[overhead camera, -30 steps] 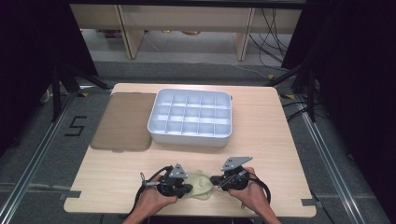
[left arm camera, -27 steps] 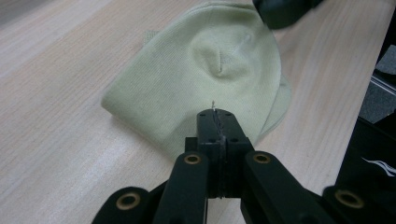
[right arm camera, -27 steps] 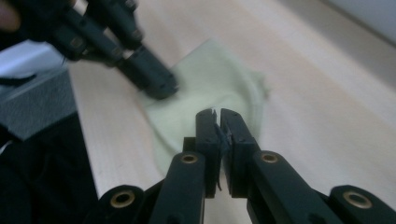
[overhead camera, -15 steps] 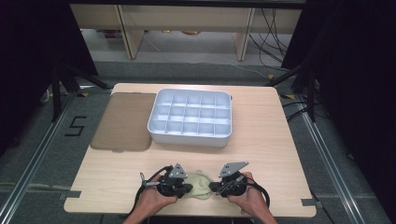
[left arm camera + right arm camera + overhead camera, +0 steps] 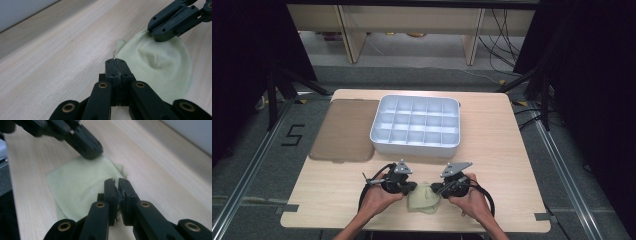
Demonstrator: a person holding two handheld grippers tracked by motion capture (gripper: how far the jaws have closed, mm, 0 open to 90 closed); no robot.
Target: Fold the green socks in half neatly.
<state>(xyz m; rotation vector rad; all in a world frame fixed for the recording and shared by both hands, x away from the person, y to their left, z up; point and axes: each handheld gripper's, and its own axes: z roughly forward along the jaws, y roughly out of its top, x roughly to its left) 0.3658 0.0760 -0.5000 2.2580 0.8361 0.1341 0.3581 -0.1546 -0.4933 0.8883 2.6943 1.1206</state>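
Observation:
A small pale yellow-green cloth (image 5: 424,200) lies near the table's front edge between my two grippers. My left gripper (image 5: 413,188) comes at it from the left. In the left gripper view its jaws (image 5: 116,61) are pressed together at the edge of the cloth (image 5: 155,62), which runs under them. My right gripper (image 5: 435,189) comes from the right. In the right gripper view its jaws (image 5: 117,182) are nearly together over the edge of the cloth (image 5: 80,180). The other gripper's tip (image 5: 92,153) (image 5: 161,36) rests on the cloth's far edge in each gripper view.
A white tray (image 5: 416,146) divided into several empty compartments stands at the middle of the wooden table (image 5: 497,165). A flat brown board (image 5: 344,130) lies to its left. A hand grips each gripper at the front edge. Dark floor and rails surround the table.
Both grippers have shifted a little away from the front edge toward the tray, the left more so. The cloth stays between them and both pairs of jaws stay together.

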